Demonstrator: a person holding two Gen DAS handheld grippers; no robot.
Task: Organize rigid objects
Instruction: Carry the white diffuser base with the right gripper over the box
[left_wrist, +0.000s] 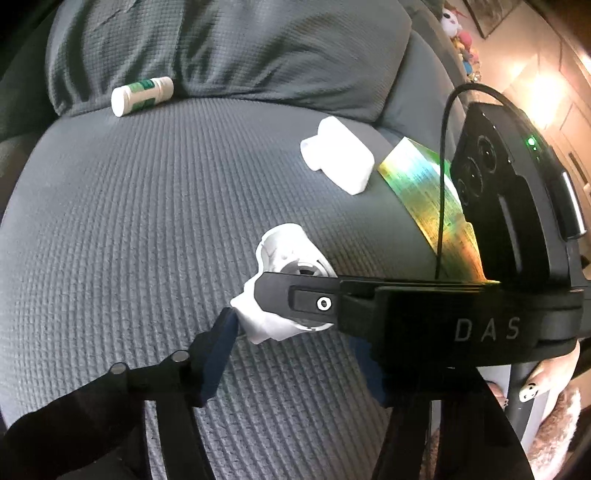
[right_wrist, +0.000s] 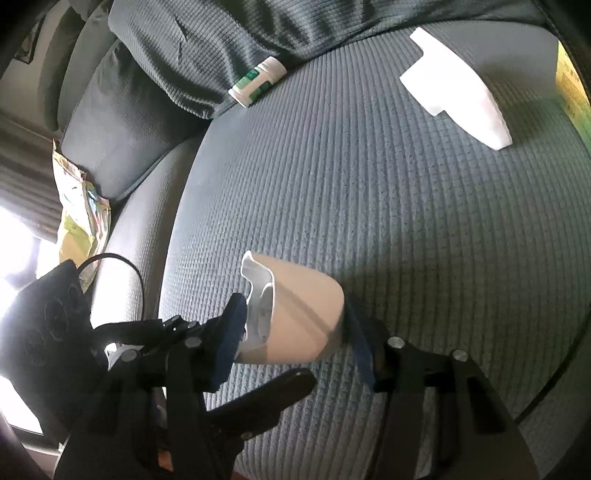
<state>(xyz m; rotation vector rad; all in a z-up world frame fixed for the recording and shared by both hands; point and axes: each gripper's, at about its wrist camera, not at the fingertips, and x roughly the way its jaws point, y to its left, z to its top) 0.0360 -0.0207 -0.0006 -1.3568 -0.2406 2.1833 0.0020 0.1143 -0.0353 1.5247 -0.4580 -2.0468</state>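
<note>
Two grippers converge on one object near the front of the grey sofa seat (right_wrist: 406, 221). The right gripper (right_wrist: 291, 328) is clenched on a beige cup-shaped piece with a white inner part (right_wrist: 306, 317), blue pads pressing both its sides. From the left wrist view, the left gripper (left_wrist: 295, 325) has a blue pad touching the same white object (left_wrist: 273, 328); its other finger is hidden behind the right gripper's black body, so I cannot tell whether it grips. Far back, a white bottle with a green label (left_wrist: 142, 95) lies against the cushion. To the right, a white block (left_wrist: 338, 158) rests beside a shiny green-gold box (left_wrist: 424, 195).
</note>
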